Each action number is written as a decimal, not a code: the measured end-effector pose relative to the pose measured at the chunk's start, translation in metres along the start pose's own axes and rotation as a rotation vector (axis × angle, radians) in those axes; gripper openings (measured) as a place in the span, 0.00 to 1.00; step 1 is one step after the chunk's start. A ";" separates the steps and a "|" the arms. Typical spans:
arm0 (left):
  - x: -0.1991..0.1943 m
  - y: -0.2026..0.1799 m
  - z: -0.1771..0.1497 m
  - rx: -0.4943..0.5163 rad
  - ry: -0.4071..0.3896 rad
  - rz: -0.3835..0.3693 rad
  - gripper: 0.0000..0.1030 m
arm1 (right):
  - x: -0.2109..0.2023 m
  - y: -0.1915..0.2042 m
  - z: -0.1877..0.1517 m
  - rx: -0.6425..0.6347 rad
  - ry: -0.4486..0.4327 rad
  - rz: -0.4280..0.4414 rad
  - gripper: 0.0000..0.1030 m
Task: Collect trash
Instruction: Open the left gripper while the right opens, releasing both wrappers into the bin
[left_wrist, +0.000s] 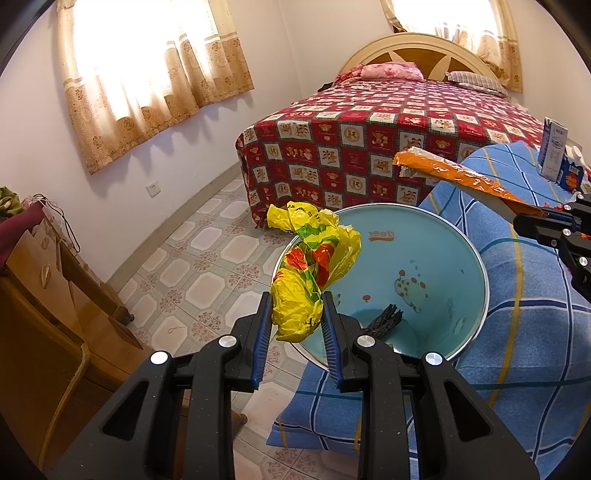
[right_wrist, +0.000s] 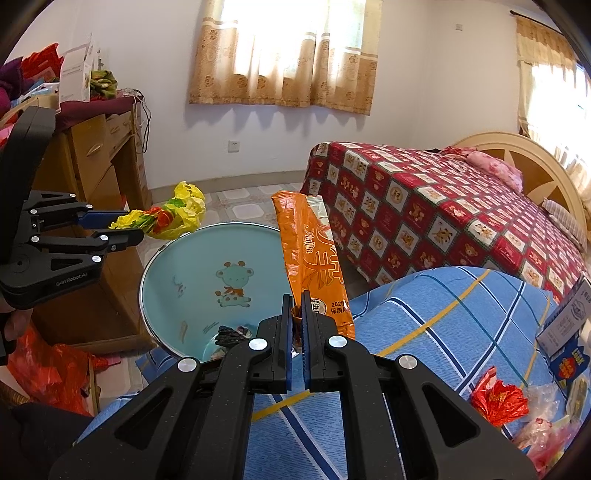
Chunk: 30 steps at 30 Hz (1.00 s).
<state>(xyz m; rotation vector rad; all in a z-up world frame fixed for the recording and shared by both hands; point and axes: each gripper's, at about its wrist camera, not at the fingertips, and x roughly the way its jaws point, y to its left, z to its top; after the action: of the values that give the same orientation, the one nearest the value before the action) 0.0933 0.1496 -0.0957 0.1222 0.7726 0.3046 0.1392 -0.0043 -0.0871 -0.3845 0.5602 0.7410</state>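
1. My left hand-held gripper (left_wrist: 295, 314) pinches a crumpled yellow plastic bag (left_wrist: 314, 266) over the near rim of the basin (left_wrist: 424, 258).
2. My right hand-held gripper (right_wrist: 295, 314) is clamped on the lower end of an orange wrapper (right_wrist: 310, 254), which stands upright beside the basin.
3. The basin rests on the blue checked blanket (right_wrist: 424, 317); dark scraps (right_wrist: 231, 336) lie in its bottom.
4. More rubbish, a red wrapper (right_wrist: 498, 402), lies at the blanket's right edge.

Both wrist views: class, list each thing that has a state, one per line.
Left hand-held gripper: shut on crumpled yellow plastic bag.
Right hand-held gripper: shut on long orange snack wrapper.
Pale blue round basin: holds some dark scraps.
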 end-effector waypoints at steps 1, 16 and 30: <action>0.000 -0.001 0.000 0.001 0.000 -0.001 0.26 | 0.000 0.000 0.000 -0.001 0.000 0.001 0.05; -0.001 -0.014 -0.003 0.018 -0.011 -0.044 0.65 | 0.008 0.007 -0.006 -0.016 0.030 0.024 0.42; -0.003 -0.008 -0.002 0.001 -0.018 -0.032 0.69 | 0.003 0.005 -0.009 -0.008 0.018 0.016 0.48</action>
<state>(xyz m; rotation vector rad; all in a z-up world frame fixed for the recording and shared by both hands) 0.0920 0.1413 -0.0968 0.1135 0.7559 0.2720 0.1345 -0.0039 -0.0966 -0.3944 0.5780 0.7559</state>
